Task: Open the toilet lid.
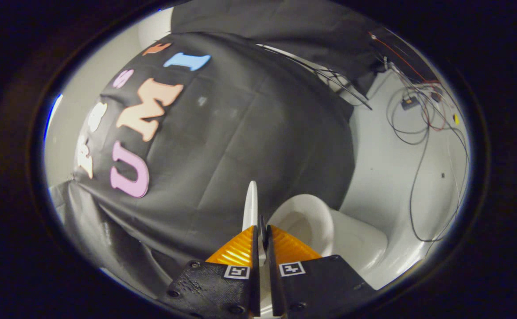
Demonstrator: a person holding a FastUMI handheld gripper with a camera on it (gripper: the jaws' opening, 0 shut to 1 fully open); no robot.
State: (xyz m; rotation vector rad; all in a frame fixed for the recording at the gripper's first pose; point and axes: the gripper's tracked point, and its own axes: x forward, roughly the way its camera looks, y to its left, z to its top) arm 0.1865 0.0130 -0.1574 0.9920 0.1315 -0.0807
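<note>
Between tongs [262, 230]: raised lid [250, 204] pinched | beside: bowl [307, 221] | beyond: cables [417, 133]

Booth wall: a black cloth [249, 133] hangs across most of the scene, creased in a grid of fold lines and gathered into loose folds at its lower part.
Floor: white and glossy [386, 164], beside the cloth.
Cables: thin black and red wires [417, 133] loop and trail loosely over the white floor (too tangled to follow one by one).
Small box: a dark little unit [409, 103] sits among the cables.
Yellow bit: a small yellow item [456, 118] lies near the wires, too small to identify.
</note>
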